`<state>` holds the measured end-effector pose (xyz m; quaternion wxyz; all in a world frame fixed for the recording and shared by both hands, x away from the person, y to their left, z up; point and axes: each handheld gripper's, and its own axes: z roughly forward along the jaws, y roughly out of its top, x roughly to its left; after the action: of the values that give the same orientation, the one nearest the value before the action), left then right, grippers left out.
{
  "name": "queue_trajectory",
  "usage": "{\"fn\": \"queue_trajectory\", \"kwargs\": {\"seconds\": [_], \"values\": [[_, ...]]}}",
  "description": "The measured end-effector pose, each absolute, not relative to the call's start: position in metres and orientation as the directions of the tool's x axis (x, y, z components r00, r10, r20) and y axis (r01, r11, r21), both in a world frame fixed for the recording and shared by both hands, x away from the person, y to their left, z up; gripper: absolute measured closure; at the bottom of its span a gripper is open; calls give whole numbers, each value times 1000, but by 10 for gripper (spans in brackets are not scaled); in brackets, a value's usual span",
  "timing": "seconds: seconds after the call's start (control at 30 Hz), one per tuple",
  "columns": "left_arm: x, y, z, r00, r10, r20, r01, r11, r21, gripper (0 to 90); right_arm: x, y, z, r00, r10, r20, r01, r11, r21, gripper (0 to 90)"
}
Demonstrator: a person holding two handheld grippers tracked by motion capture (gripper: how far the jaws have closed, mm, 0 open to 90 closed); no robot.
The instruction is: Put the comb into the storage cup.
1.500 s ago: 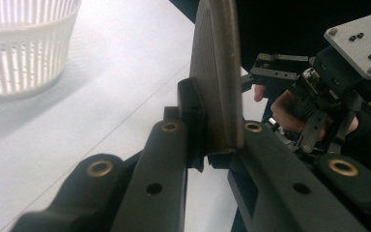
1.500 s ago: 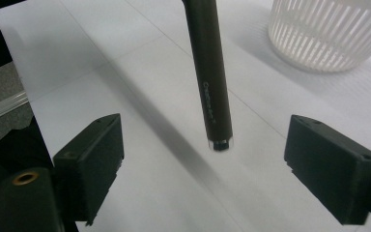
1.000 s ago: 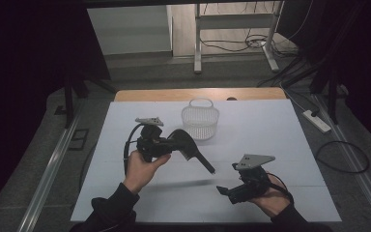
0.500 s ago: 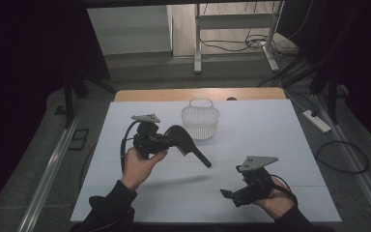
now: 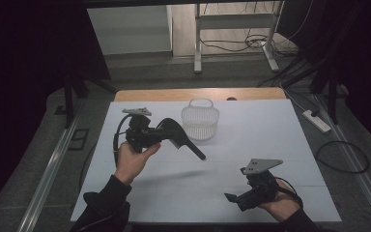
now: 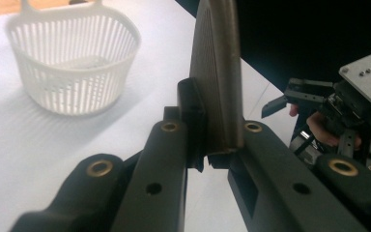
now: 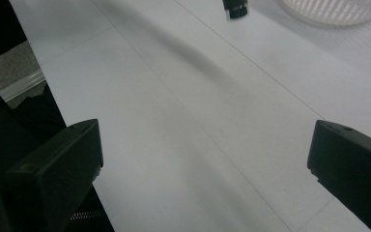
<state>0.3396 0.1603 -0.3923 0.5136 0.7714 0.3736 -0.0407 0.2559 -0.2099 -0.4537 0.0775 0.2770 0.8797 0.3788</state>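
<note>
My left gripper (image 5: 162, 133) is raised above the white table top (image 5: 270, 130), left of centre, and is shut on a long black tool (image 5: 186, 144) whose thin end points down to the right. In the left gripper view the tool (image 6: 217, 72) is a ribbed flat piece standing up between the pads of the left gripper (image 6: 212, 121). The right gripper (image 5: 234, 199) is low at the front right, pointing left. Its jaws have just been opening and stand wide, with nothing between them in the right gripper view (image 7: 205, 150). The tool's tip (image 7: 235, 8) shows there at the top.
A white slatted basket (image 5: 200, 121) with a handle stands at the back middle of the table; it also shows as the basket (image 6: 72, 63) and the basket (image 7: 338, 9). The right gripper (image 6: 294, 94) appears beyond the tool. A power strip (image 5: 316, 121) and cables lie on the floor.
The left hand has carried the black tool a little up and toward the far left. The right hand has stayed almost where it was.
</note>
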Motion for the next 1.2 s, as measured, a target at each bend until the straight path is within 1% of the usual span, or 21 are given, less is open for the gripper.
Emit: {"fn": "queue_trajectory", "kwargs": {"seconds": [0.43,1.2], "values": [[352,170,-382,709,550,-442,614,-171,771,869,249,-222,-453,-811,583,51,444,556,702,0],[378,175,-364,690,579,-434,605,-131,785,869,233,-257,-453,-747,662,63,507,506,698,0]]}}
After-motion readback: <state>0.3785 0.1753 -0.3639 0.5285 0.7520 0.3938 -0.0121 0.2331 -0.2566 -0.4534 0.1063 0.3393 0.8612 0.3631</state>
